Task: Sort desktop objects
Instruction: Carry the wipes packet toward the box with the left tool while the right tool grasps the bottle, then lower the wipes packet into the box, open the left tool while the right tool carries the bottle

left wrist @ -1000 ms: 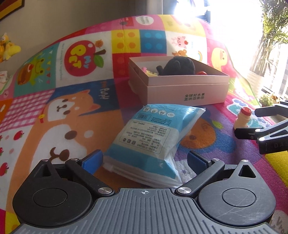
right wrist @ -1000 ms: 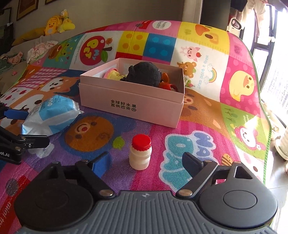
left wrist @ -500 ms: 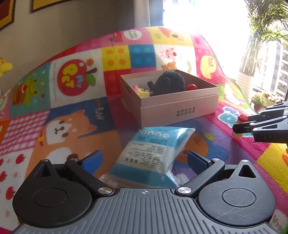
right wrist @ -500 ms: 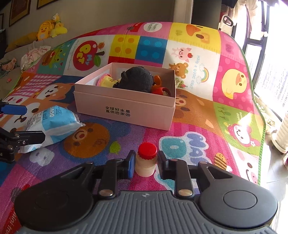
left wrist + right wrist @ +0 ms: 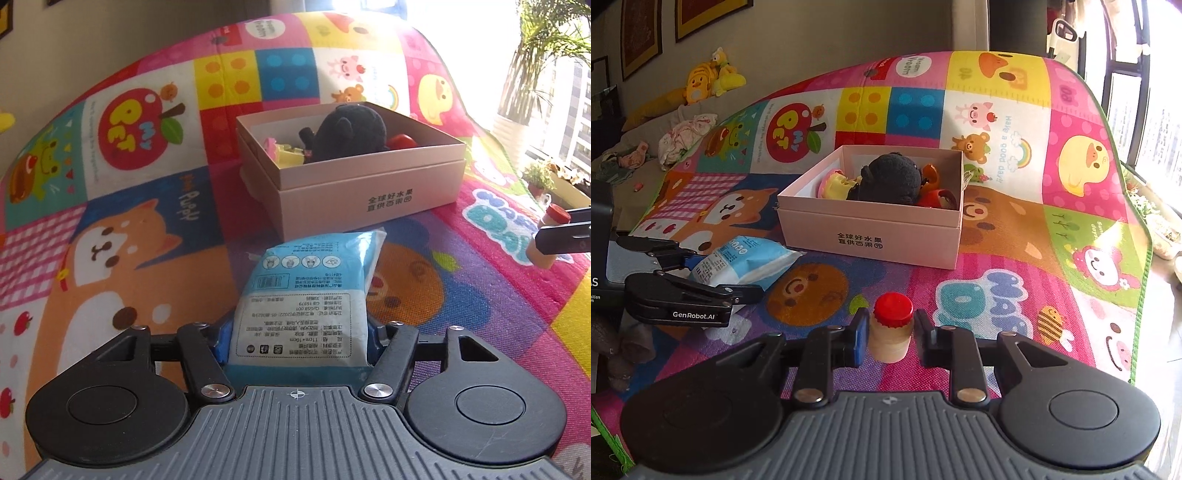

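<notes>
On the play mat (image 5: 1015,229), short of the pink box (image 5: 875,236) of toys, left gripper (image 5: 299,339) clamps the blue packet (image 5: 306,295) and right gripper (image 5: 890,336) pinches the red-capped bottle (image 5: 891,330), presumably both bound for that box

1. A glossy, crinkled plastic packet (image 5: 301,295) is catching window light in front of the matt pink cardboard box (image 5: 369,192).
2. A fuzzy black plush toy (image 5: 892,177) is lying inside that box.
3. Beneath the box, the woven-textured play mat (image 5: 997,295) is showing a rough printed surface.
</notes>
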